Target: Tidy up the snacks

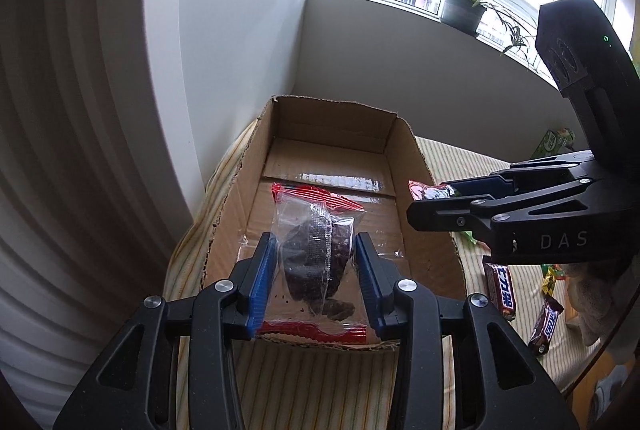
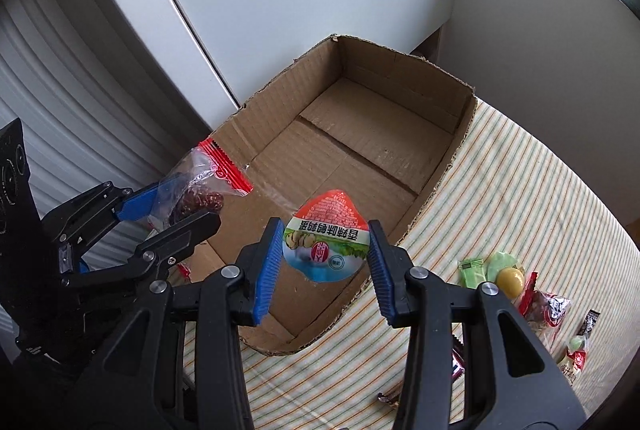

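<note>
Left wrist view: the left gripper is clamping a clear red-edged packet of dark snack between partly closed jaws, above the near end of the cardboard box.

Right wrist view: the right gripper is pinching a red-and-white sealed pouch, jaws partly closed, over the box's near wall; loose snacks are lying on the striped cloth.

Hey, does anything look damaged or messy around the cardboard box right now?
The cardboard box has ragged, torn top edges where its flaps were ripped off. Loose crumbs lie inside the clear date packet that the left gripper holds. Nothing has spilled on the striped cloth.
</note>
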A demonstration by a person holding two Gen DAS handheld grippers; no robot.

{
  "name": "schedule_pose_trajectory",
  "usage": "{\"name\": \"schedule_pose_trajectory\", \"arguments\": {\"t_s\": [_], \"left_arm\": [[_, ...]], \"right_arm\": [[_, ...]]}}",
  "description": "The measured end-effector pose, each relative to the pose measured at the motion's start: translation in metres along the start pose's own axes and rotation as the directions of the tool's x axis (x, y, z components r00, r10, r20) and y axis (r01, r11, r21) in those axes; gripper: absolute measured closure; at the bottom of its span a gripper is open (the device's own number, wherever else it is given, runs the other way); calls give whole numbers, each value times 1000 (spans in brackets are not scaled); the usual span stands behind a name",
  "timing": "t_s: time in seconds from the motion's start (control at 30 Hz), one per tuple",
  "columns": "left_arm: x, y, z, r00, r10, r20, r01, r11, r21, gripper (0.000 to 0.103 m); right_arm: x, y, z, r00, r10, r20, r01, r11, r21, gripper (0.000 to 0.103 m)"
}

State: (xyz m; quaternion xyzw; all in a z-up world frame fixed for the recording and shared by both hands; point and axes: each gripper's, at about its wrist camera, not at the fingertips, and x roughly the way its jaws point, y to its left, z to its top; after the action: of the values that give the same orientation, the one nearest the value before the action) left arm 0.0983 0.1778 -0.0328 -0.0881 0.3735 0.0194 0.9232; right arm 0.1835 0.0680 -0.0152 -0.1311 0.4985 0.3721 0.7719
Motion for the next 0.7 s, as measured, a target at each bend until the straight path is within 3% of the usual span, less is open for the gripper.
{"name": "schedule_pose_trajectory", "arguments": {"t_s": [0.03,0.13,0.7], "left_arm": [[-1,1,0,1000,1,1,-1,1000,-4,61],[-2,2,1,1000,2,7,-2,1000,-12,52],[-23,-10,1,999,-4,42,5,1000,-14,52]], "right_arm": [[0,0,1,1000,1,2,-1,1000,2,59],[-6,-2,1,1000,-4,25,4,1000,8,38],[-58,-20,-19,995,-30,93,27,999,25,38]]}}
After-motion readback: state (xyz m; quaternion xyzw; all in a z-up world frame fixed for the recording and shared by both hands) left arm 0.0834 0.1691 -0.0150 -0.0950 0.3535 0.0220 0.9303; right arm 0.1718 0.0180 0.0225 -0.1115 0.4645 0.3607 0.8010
